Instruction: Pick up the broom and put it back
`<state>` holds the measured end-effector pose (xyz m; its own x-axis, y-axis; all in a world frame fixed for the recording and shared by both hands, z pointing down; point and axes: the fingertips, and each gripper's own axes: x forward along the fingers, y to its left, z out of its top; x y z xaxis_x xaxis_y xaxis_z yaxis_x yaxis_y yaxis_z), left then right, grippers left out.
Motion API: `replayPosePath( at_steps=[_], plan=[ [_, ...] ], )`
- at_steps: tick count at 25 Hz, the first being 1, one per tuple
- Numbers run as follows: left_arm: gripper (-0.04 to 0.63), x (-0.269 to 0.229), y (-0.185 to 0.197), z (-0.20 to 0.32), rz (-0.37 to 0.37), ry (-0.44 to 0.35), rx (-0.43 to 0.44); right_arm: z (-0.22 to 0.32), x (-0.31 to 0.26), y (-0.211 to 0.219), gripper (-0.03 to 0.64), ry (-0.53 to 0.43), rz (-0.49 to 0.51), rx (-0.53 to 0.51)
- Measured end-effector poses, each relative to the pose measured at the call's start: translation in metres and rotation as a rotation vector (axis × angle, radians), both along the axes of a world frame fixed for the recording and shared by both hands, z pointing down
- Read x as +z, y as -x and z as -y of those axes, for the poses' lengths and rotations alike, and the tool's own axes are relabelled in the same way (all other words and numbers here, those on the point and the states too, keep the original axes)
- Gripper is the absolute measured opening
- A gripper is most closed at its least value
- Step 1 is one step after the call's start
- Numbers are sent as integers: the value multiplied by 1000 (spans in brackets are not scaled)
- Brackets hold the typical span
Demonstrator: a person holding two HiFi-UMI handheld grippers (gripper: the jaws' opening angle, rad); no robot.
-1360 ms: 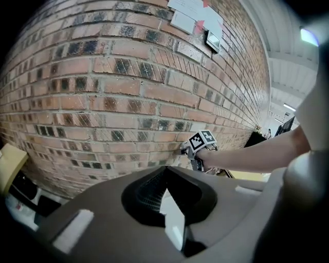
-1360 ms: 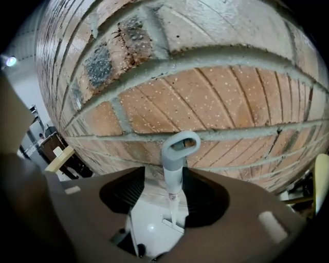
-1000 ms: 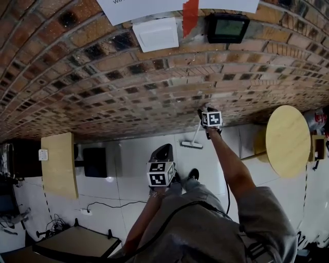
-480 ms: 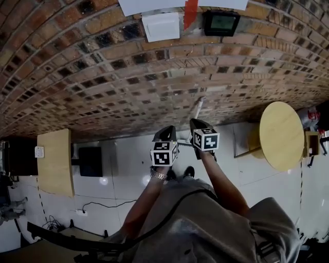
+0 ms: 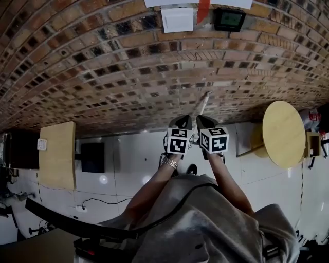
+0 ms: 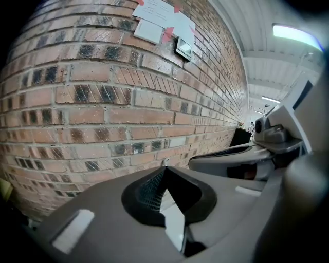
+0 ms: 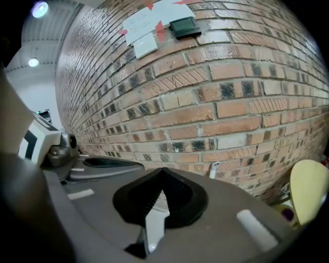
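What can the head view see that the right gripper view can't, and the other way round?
Only the head view: the person's arms and the rectangular wooden table on the left. Only the right gripper view: ceiling lights, and that the jaws of the right gripper are shut on nothing. Both: the brick wall, the broom handle leaning against it, and the round table.

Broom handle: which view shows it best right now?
Head view: the broom handle leans against the brick wall beyond the left gripper and right gripper, lower part hidden. The right gripper view shows only its tip; the left gripper view at most a pale speck.
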<state>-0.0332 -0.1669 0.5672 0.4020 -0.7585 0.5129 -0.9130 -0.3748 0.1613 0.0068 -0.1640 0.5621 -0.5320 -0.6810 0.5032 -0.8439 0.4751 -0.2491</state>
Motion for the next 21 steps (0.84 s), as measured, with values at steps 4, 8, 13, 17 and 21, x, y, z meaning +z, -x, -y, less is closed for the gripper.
replayPosePath(
  at_steps=[4,8,13,17,21],
  plan=[
    [0,-3,-2,-5,-7,-5,17,-7,-1,-1,0,3,7,12],
    [0,-3,-5,-10,-14,-9,27,-15,-1,3,0,9,19,0],
    [0,-6,-1,-14,-8,-11,21,-21,-4,12,0,2,19,-25],
    [0,-8,1,-16,-9,-20,16,-24,-5,20,0,5,34,-45],
    [0,-7,2,-21,-14,-18,15,-30,-3,23,0,11,43,-54]
  ],
)
